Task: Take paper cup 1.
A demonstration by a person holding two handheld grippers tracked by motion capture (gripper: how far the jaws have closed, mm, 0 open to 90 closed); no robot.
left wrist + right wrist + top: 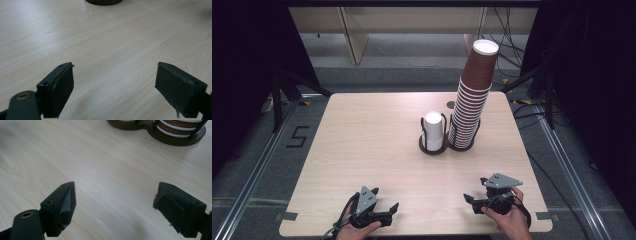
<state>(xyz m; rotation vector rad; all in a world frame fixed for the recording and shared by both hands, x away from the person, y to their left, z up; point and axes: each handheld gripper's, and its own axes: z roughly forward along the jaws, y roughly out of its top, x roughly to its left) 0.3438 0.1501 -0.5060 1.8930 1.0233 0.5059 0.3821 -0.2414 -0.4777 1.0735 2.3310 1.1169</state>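
Observation:
A tall leaning stack of brown paper cups (473, 95) stands upside down in the right ring of a dark double cup holder (446, 145). A single white cup (433, 130) sits upside down in its left ring. My left gripper (391, 209) rests low near the table's front edge, left of centre, open with nothing between its jaws (115, 87). My right gripper (470, 201) lies near the front right, also open and empty (115, 207). The holder's base (160, 131) with brown cup rims shows at the top of the right gripper view.
The light wooden table (377, 150) has broad bare wood between the grippers and the holder. A small dark round hole (451, 105) sits near the far edge behind the holder. Cables (507, 50) and dark frame legs stand on the floor beyond.

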